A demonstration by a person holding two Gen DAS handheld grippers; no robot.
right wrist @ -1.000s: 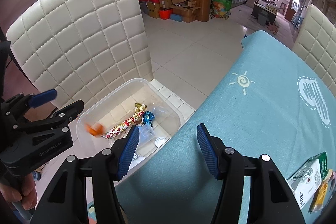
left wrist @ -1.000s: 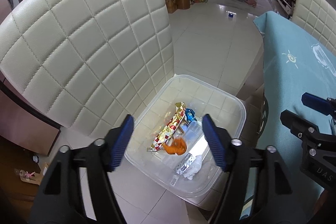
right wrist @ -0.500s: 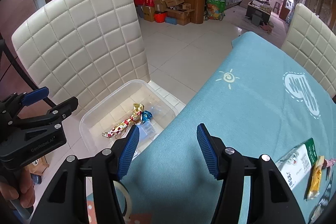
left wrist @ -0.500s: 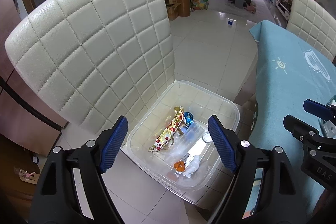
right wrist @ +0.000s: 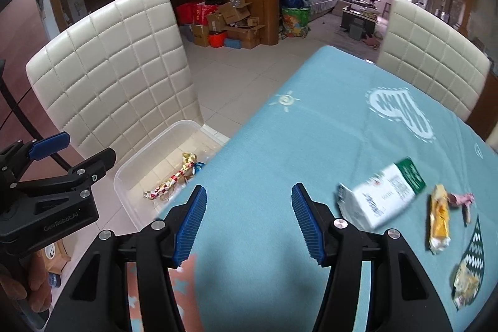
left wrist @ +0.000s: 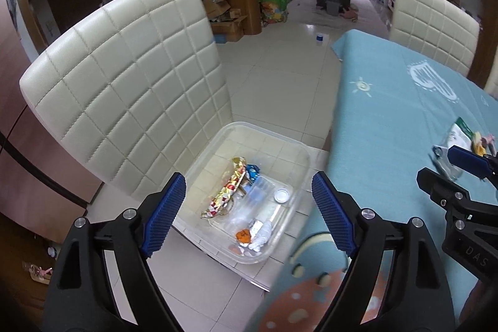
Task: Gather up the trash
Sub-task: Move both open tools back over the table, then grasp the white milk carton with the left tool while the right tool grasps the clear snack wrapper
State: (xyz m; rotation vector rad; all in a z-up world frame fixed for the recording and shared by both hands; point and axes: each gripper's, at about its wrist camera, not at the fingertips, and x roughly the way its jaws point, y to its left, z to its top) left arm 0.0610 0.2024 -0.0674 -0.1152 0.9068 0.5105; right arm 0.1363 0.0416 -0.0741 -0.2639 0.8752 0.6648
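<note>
Fingers of both grippers, left (left wrist: 249,212) and right (right wrist: 249,224), gape empty. Next pickup: the white-and-green packet (right wrist: 381,196) at right, bound for the clear bin (left wrist: 298,151).

Table (right wrist: 311,145), blue cloth: carton (right wrist: 381,196) lying flat; yellow wrapper (right wrist: 439,218) just right of carton; pink scrap (right wrist: 462,199) beyond wrapper.

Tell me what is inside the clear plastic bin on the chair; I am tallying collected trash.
The clear plastic bin holds a gold patterned wrapper, a blue wrapper, an orange scrap, a foil piece, crumpled white paper and clear plastic packaging. Whatever lies beneath them is hidden.
</note>
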